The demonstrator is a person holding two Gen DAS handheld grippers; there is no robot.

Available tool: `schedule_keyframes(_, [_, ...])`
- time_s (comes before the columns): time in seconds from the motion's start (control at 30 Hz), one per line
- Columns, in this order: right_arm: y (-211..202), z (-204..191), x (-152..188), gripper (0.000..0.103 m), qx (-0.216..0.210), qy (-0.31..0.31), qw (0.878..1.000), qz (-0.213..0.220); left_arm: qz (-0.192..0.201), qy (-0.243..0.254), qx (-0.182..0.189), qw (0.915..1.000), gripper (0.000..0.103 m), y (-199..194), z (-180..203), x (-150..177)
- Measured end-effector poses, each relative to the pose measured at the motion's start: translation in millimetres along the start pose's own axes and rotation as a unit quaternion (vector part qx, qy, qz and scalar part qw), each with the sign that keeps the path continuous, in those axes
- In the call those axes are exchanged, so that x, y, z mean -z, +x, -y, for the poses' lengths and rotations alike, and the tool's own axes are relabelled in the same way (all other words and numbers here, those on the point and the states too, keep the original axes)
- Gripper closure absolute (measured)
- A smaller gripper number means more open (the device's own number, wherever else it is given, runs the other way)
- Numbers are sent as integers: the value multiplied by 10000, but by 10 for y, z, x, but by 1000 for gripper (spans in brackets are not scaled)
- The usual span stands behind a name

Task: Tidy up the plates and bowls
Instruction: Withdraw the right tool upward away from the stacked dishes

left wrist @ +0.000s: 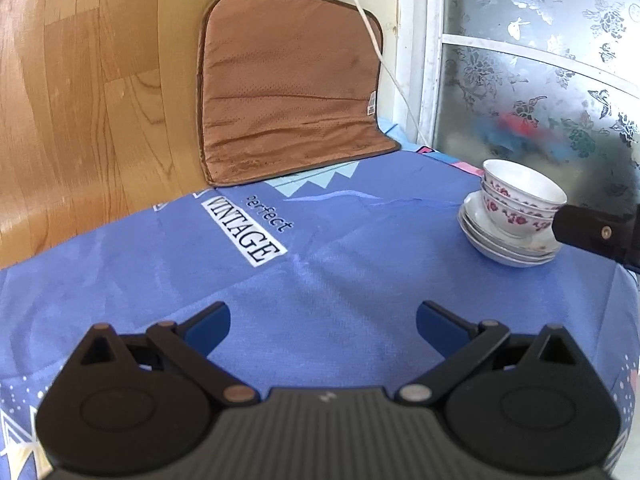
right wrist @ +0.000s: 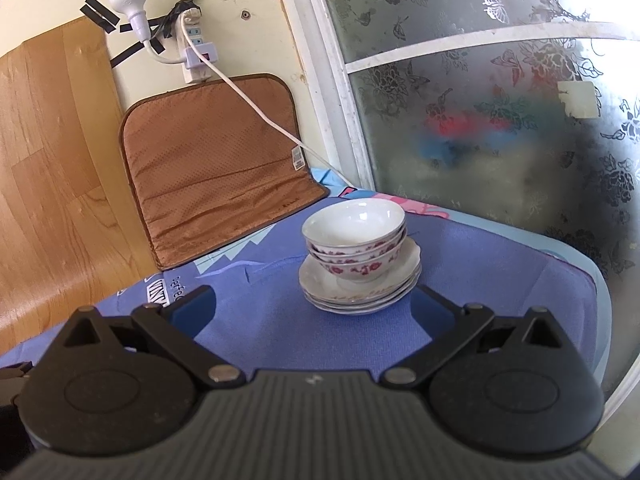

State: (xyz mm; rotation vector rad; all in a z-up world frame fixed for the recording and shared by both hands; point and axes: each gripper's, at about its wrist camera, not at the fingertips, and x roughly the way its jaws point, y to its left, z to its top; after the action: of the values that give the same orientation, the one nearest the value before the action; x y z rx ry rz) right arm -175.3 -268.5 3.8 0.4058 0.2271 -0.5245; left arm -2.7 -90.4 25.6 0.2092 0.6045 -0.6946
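Note:
Three nested white bowls (right wrist: 354,240) with red flower prints sit on a stack of white plates (right wrist: 328,284) near the far right of the blue-clothed table (right wrist: 260,320). In the left wrist view the same bowls (left wrist: 520,196) and plates (left wrist: 480,232) appear at the right. My right gripper (right wrist: 312,308) is open, just in front of the stack, holding nothing. Well to the left of the stack, my left gripper (left wrist: 322,326) is open over bare cloth. A black part of the right gripper (left wrist: 596,232) shows beside the bowls.
A brown cushion (left wrist: 288,92) leans on the wall behind the table. A white cable (right wrist: 256,100) runs from a power strip (right wrist: 196,40) down to the table's back edge. Frosted flowered glass (right wrist: 500,120) bounds the right side; a wood panel (left wrist: 80,100) bounds the left.

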Motion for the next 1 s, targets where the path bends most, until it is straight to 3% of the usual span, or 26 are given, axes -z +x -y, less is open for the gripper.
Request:
schedule_keyframes(0.5, [95, 27, 46, 0, -46, 57, 9998, -186, -334, -67, 15, 9994, 0, 124, -47, 22])
schedule_keyframes(1.0, [120, 49, 65, 0, -19, 155, 9996, -230, -318, 154, -146, 9993, 0, 110, -6, 40])
